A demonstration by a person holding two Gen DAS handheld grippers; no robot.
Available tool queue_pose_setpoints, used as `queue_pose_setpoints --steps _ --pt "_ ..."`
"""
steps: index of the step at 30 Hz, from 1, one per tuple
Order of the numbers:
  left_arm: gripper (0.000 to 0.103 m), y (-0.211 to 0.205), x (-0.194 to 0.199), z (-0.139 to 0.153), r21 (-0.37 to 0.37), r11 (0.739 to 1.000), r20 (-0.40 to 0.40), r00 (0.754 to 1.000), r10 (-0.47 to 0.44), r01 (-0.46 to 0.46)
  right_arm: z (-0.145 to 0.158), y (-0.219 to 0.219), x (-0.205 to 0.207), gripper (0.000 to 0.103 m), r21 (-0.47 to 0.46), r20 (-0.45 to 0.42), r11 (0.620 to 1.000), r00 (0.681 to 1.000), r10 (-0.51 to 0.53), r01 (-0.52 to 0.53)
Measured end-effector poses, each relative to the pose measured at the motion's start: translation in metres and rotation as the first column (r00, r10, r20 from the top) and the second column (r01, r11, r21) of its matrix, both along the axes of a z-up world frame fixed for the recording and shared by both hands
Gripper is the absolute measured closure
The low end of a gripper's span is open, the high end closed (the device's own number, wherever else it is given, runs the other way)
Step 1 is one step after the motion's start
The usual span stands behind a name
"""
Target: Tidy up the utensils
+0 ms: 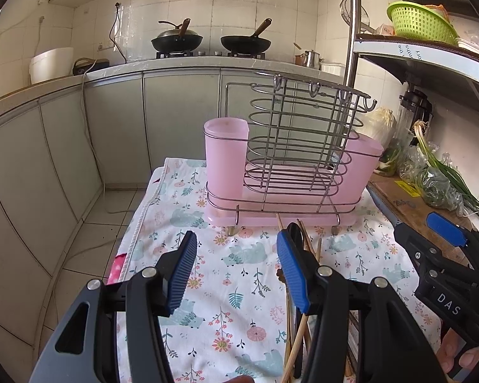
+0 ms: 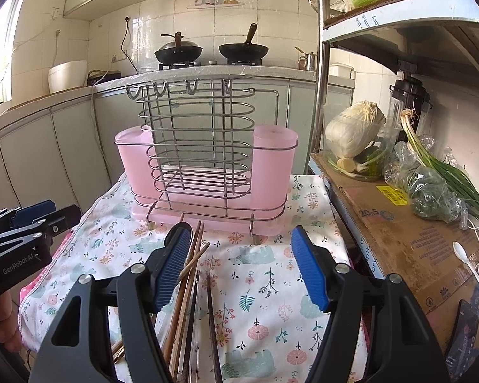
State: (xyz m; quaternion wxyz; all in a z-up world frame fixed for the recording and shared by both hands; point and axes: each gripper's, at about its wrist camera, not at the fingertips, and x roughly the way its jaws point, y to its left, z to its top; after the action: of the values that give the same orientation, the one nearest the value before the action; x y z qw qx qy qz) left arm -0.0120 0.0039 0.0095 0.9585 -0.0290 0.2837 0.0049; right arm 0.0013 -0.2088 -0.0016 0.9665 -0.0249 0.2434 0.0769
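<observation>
A: Both tools hover over the floral-print cotton cloth (image 2: 265, 290) that covers the counter. The left gripper (image 1: 236, 271), black-framed with ribbed blue rubber pads (image 1: 183, 271), stands wide open with nothing between its pads.

B: And the right gripper (image 2: 242, 268) is spread just as wide, also holding nothing. Its left pad (image 2: 172, 265) sits right over the utensils.

A: Those are the loose bundle of slim wooden and dark chopsticks (image 2: 188, 281), long thin rods lying crossed on the cloth near the front edge of the counter, tips pointing toward the rack.

B: The rack is the chrome wire utensil holder with two translucent pink plastic cups on a pink drip tray (image 2: 207, 159), standing upright toward the back edge. Oval wire loops stack up the middle, small hooks line the top rail, and the wire basket looks empty.

A: From the left wrist view the same chopsticks (image 1: 306, 242) lie behind its right pad, just before the holder's (image 1: 287, 159) feet.

B: To the right edge, a flat brown cardboard sheet (image 2: 399, 233) carries a pale napa cabbage (image 2: 354, 127) and bagged green onions (image 2: 437, 175).
</observation>
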Motion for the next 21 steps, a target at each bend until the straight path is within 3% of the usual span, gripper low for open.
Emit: queue_pose_setpoints --steps 12,21 --pt "0.051 0.002 -0.005 0.004 -0.006 1.0 0.008 1.0 0.002 -0.002 0.015 -0.007 -0.014 0.036 0.036 0.108 0.999 0.993 -0.045 0.041" --pt "0.051 0.002 -0.005 0.004 -0.006 1.0 0.009 1.0 0.002 -0.002 0.018 -0.007 -0.016 0.036 0.036 0.111 0.998 0.993 -0.046 0.042"
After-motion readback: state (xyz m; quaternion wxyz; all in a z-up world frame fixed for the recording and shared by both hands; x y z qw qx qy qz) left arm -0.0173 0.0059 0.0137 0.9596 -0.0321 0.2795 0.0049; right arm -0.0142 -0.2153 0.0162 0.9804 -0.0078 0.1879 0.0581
